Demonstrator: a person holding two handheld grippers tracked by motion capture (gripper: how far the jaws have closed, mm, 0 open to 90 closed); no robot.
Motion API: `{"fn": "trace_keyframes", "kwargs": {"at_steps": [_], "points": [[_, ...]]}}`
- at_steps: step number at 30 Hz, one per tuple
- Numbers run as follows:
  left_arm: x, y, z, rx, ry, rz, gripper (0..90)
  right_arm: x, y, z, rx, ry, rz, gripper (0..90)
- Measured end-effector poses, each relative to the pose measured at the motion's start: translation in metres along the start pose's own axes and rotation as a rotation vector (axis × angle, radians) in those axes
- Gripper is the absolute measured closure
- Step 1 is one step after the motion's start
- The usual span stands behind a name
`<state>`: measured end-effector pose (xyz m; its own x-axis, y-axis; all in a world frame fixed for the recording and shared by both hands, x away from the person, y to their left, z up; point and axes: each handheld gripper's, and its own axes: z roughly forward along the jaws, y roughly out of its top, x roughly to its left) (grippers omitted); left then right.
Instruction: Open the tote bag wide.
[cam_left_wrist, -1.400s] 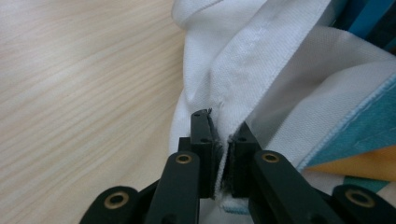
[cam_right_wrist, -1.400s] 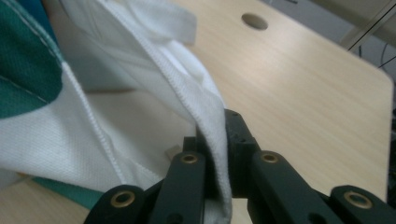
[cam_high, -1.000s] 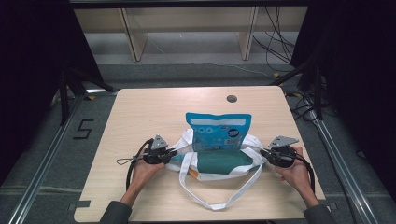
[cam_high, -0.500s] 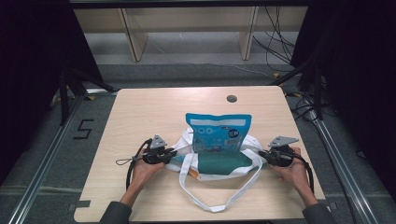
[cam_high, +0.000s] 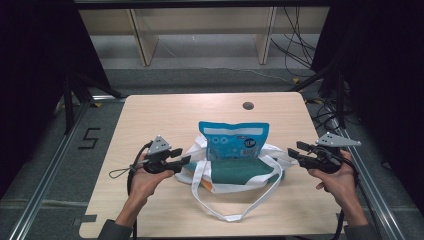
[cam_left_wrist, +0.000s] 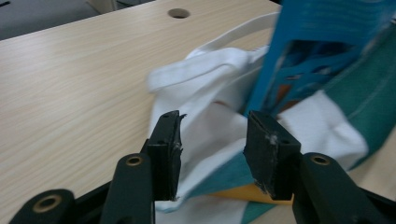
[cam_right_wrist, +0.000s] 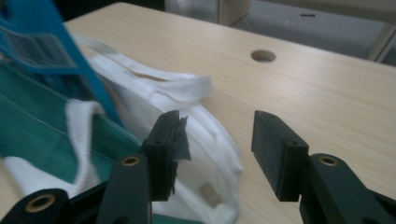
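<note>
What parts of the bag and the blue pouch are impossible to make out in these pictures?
- Print on the blue pouch: too small in the high view, blurred and cut off by the frame edge in both gripper views.
- Inside of the white bag: hidden by its own cloth and the pouch.
- Orange item under the bag: mostly covered by the left gripper's fingers.

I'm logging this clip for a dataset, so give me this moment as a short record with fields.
surface: wooden table
main item: white and green tote bag, lying at mid-table
inside it: blue packet, sticking out of the bag's far side
left gripper: jaws open, at the bag's left edge
right gripper: jaws open, at the bag's right edge
loose part: white handle strap, looped toward the person
</note>
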<state>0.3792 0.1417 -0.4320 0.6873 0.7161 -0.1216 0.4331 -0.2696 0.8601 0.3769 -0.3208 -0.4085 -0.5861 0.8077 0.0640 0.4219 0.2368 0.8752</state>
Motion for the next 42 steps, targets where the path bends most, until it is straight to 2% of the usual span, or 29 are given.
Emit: {"fn": "trace_keyframes", "kwargs": {"at_steps": [1, 2, 4, 5, 6, 9, 10, 11, 12, 14, 15, 16, 18, 19, 21, 22, 23, 24, 25, 27, 28, 30, 31, 33, 35, 36, 37, 39, 42], "points": [[0.000, 0.000, 0.000, 0.000, 0.000, 0.000, 54.2, 0.000, 0.000, 0.000, 0.000, 0.000, 0.000, 52.8], [-0.003, 0.001, 0.001, -0.001, -0.020, 0.020, 54.2, 0.004, 0.003, -0.003, -0.013, 0.015, -0.010, 52.7], [-0.011, 0.002, 0.004, -0.008, -0.044, 0.009, 51.8, 0.016, 0.007, -0.005, -0.027, 0.047, -0.033, 52.9], [-0.013, 0.002, 0.005, 0.002, -0.051, 0.032, 50.9, 0.023, 0.008, -0.005, -0.011, 0.065, -0.037, 52.8], [-0.016, 0.001, 0.006, 0.012, -0.055, 0.037, 48.8, 0.037, 0.009, 0.001, 0.032, 0.125, -0.051, 52.1], [-0.021, 0.000, 0.013, -0.004, -0.099, 0.042, 46.1, 0.046, 0.008, 0.008, 0.060, 0.146, -0.083, 51.2], [-0.022, 0.000, 0.015, 0.000, -0.099, 0.063, 44.2, 0.050, 0.008, 0.012, 0.078, 0.155, -0.089, 51.4], [-0.023, -0.001, 0.018, 0.006, -0.090, 0.082, 41.6, 0.052, 0.005, 0.020, 0.105, 0.168, -0.128, 60.7], [-0.024, -0.003, 0.021, 0.025, -0.085, 0.086, 41.6, 0.052, 0.005, 0.020, 0.105, 0.168, -0.128, 60.7], [-0.027, -0.009, 0.026, 0.035, -0.088, 0.088, 44.8, 0.057, 0.000, 0.023, 0.139, 0.181, -0.146, 73.9], [-0.028, -0.011, 0.028, 0.042, -0.090, 0.105, 49.2, 0.057, -0.001, 0.025, 0.149, 0.168, -0.202, 79.0], [-0.030, -0.014, 0.028, 0.050, -0.079, 0.126, 54.5, 0.059, -0.003, 0.026, 0.173, 0.171, -0.228, 82.5], [-0.033, -0.020, 0.031, 0.082, -0.065, 0.182, 63.0, 0.063, -0.007, 0.027, 0.215, 0.191, -0.269, 86.7], [-0.035, -0.024, 0.034, 0.096, -0.062, 0.177, 64.4, 0.066, -0.010, 0.030, 0.230, 0.193, -0.286, 87.1], [-0.038, -0.033, 0.040, 0.127, -0.052, 0.207, 66.9, 0.070, -0.018, 0.039, 0.281, 0.202, -0.308, 87.5], [-0.039, -0.036, 0.043, 0.146, -0.054, 0.216, 68.1, 0.072, -0.024, 0.046, 0.292, 0.199, -0.306, 87.7], [-0.039, -0.041, 0.047, 0.154, -0.052, 0.218, 68.9, 0.072, -0.029, 0.052, 0.335, 0.209, -0.312, 87.9], [-0.040, -0.048, 0.050, 0.172, -0.055, 0.223, 69.8, 0.075, -0.041, 0.066, 0.366, 0.195, -0.320, 88.0], [-0.040, -0.048, 0.050, 0.172, -0.055, 0.223, 70.2, 0.075, -0.041, 0.066, 0.366, 0.195, -0.320, 88.0], [-0.041, -0.054, 0.050, 0.213, -0.041, 0.270, 70.8, 0.074, -0.047, 0.070, 0.389, 0.207, -0.301, 88.1], [-0.039, -0.063, 0.051, 0.261, -0.028, 0.293, 72.2, 0.073, -0.050, 0.071, 0.395, 0.228, -0.283, 88.1], [-0.035, -0.067, 0.053, 0.274, -0.032, 0.290, 73.8, 0.072, -0.051, 0.071, 0.413, 0.228, -0.264, 88.1], [-0.034, -0.068, 0.053, 0.255, -0.035, 0.254, 73.8, 0.071, -0.055, 0.074, 0.398, 0.218, -0.250, 88.1], [-0.036, -0.065, 0.053, 0.274, -0.022, 0.288, 73.7, 0.071, -0.055, 0.074, 0.393, 0.219, -0.244, 88.0], [-0.039, -0.064, 0.052, 0.270, -0.011, 0.301, 73.2, 0.073, -0.054, 0.074, 0.398, 0.212, -0.249, 87.6], [-0.038, -0.063, 0.051, 0.272, -0.014, 0.293, 72.8, 0.074, -0.053, 0.072, 0.414, 0.210, -0.233, 86.0], [-0.036, -0.060, 0.048, 0.264, -0.025, 0.281, 72.3, 0.072, -0.051, 0.071, 0.396, 0.202, -0.248, 81.0], [-0.035, -0.056, 0.043, 0.233, -0.035, 0.256, 70.2, 0.070, -0.043, 0.064, 0.370, 0.206, -0.226, 68.8], [-0.033, -0.043, 0.028, 0.193, -0.050, 0.238, 65.4, 0.063, -0.024, 0.041, 0.278, 0.250, -0.212, 59.3]]}}
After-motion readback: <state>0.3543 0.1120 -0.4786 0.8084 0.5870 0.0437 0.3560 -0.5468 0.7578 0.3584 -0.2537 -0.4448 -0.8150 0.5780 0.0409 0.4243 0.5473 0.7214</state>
